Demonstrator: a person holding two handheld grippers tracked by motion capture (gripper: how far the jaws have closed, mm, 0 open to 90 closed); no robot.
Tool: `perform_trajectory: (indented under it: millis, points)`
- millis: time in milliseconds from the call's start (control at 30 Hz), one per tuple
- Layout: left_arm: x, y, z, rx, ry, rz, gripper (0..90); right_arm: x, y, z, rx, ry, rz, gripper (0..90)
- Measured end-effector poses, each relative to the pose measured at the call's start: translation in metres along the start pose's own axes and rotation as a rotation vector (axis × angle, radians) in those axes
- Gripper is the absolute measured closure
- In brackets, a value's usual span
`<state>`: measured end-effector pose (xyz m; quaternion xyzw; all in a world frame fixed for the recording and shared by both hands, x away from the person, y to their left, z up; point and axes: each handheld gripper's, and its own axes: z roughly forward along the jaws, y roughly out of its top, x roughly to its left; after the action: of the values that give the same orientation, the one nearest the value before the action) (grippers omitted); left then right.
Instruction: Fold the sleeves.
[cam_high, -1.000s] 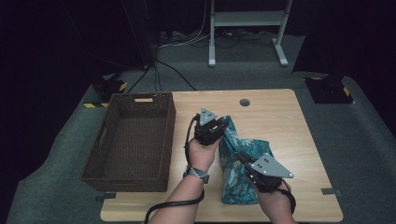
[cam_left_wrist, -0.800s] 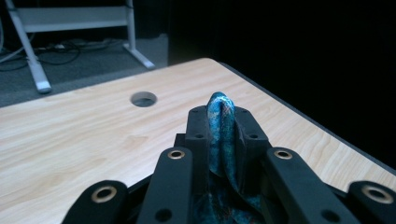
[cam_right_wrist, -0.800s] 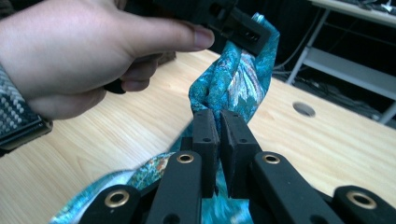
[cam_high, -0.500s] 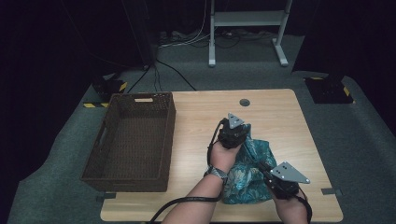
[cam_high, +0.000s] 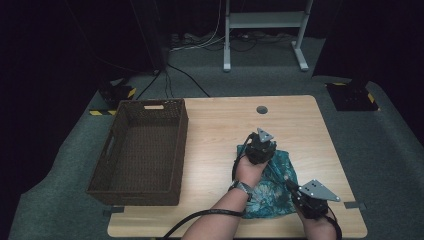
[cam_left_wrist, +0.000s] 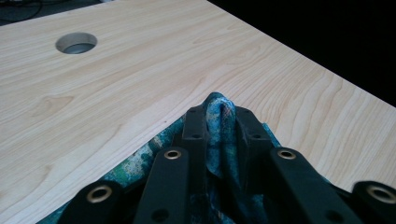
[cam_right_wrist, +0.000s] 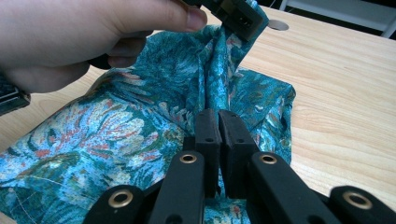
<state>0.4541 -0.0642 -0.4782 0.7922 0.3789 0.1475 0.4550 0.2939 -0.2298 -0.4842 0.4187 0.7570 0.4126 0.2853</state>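
Left gripper view: jaws of left gripper (cam_left_wrist: 220, 122) pinched on a bunched fold of teal floral cloth (cam_left_wrist: 219, 140), only a thin ridge poking past the tips. Right gripper (cam_right_wrist: 217, 140) likewise clamped on cloth ahead of it. Risk of fold slipping free if pulled taut between both.

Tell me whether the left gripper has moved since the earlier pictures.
Yes. The left gripper, shut on the cloth, has moved right, away from the basket, toward the table's right side.
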Motion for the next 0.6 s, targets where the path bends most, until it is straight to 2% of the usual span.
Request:
perform_trajectory:
  millis: [133, 300, 533, 600]
  points:
    - [-0.004, 0.002, 0.004, 0.002, -0.014, 0.008, 72.3, -0.002, -0.002, 0.0, 0.0, 0.001, 0.012, 86.5]
    - [-0.007, 0.003, 0.006, -0.004, -0.028, 0.013, 54.3, -0.001, -0.004, 0.001, -0.002, 0.004, 0.018, 85.2]
    - [-0.003, 0.004, -0.002, -0.008, -0.024, 0.015, 39.6, -0.001, -0.006, 0.003, 0.003, 0.009, 0.027, 79.1]
    - [-0.001, 0.004, -0.004, -0.005, -0.029, 0.013, 38.4, -0.001, -0.006, 0.004, 0.005, 0.009, 0.028, 77.7]
